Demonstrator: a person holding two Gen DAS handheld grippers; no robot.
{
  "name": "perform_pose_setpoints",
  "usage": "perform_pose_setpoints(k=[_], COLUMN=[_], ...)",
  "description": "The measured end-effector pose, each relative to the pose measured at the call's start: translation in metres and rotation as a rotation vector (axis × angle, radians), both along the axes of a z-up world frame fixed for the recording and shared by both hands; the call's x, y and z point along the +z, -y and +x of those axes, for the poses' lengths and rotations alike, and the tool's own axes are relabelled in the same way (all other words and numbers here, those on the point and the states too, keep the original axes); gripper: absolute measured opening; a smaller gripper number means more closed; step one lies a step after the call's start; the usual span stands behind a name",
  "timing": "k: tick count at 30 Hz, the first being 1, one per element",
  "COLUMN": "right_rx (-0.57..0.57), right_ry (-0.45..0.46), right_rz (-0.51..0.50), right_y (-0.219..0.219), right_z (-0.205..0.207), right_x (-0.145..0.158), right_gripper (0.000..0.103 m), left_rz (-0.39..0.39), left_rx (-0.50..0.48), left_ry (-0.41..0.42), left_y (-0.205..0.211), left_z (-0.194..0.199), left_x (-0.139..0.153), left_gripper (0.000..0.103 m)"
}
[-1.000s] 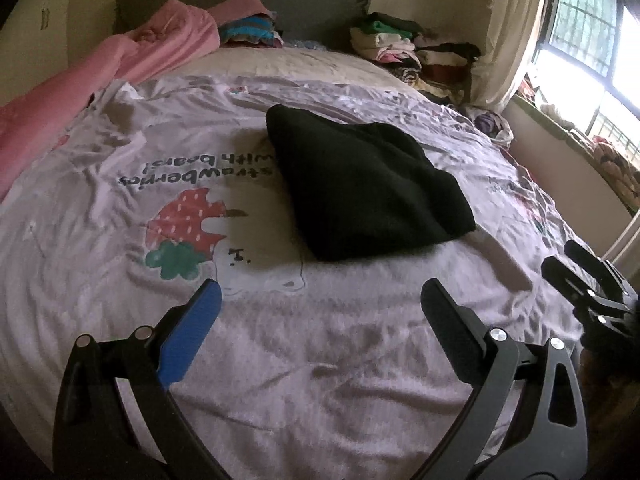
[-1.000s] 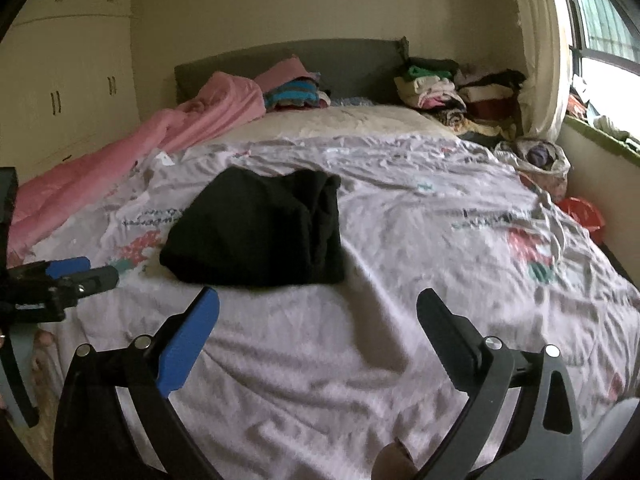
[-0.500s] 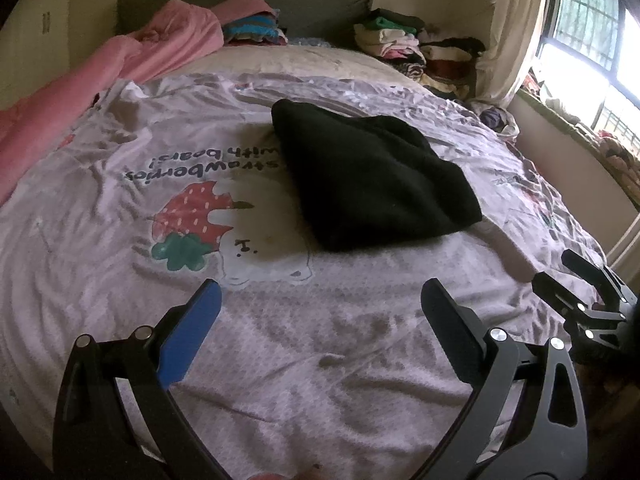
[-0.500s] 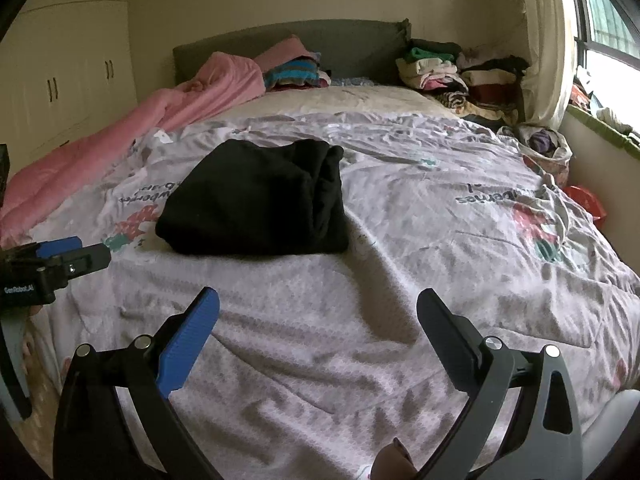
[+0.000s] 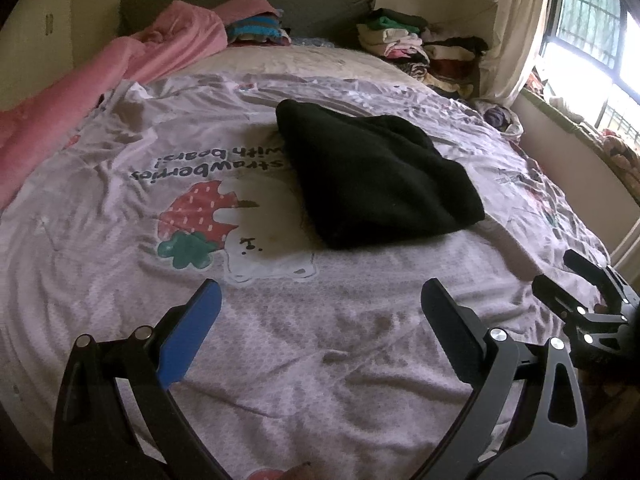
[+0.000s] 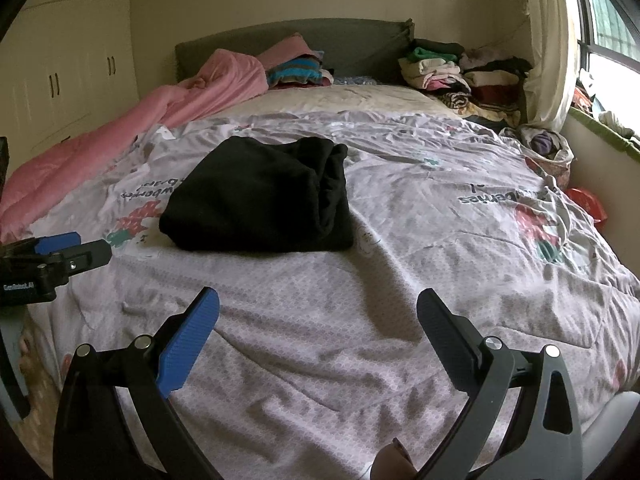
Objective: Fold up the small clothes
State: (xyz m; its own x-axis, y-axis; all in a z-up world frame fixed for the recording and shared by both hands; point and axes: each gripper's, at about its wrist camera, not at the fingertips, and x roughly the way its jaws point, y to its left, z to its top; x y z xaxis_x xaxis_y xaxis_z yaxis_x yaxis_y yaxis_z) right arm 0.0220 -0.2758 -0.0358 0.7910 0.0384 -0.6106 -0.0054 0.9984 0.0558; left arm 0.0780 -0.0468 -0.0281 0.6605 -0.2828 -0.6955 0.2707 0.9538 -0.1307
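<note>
- Black garment (image 5: pixel 376 180), left wrist view: lies folded into a compact thick bundle near the middle of the bed, on the printed lilac sheet (image 5: pixel 280 360), partly covering the strawberry-and-bear print (image 5: pixel 200 216).
- Left gripper (image 5: pixel 320 308): jaws spread wide, nothing between them; hovers over bare sheet, well short of the garment. Judgement: both tools are clear of the bundle because this fold looks finished.
- Right gripper (image 5: pixel 576 292) shows at the right edge, jaws apart, also holding nothing.
- Folded stacks of clothes (image 5: pixel 416 48) sit by the headboard, likely the place for done pieces; pink duvet (image 5: pixel 120 76) is pushed to the left side, leaving a flat working patch.
- Right wrist view: garment (image 6: pixel 260 204) sits ahead and left of centre, layered fold edges facing right.
- Right gripper (image 6: pixel 318 312): jaws wide, empty, above wrinkled sheet (image 6: pixel 400 280).
- Left gripper (image 6: pixel 76 250) at the left edge, near the bundle's corner, not touching it.
- Loose clothes pile (image 6: pixel 544 144) by the window wall may supply the next item.
</note>
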Motion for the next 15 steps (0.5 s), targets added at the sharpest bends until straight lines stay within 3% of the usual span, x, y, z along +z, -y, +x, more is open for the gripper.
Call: perform_pose_setpoints(k=[15], right_rx=[-0.001], right_ry=[0.000], right_rz=[-0.002], right_y=[-0.0012], right_z=[0.0000], right_x=[0.0003], right_gripper=[0.098], left_rz=[0.009], left_rx=[0.011], left_ry=[-0.003], left_y=[-0.0030], left_z=[0.0001], left_x=[0.0005], left_gripper=[0.094])
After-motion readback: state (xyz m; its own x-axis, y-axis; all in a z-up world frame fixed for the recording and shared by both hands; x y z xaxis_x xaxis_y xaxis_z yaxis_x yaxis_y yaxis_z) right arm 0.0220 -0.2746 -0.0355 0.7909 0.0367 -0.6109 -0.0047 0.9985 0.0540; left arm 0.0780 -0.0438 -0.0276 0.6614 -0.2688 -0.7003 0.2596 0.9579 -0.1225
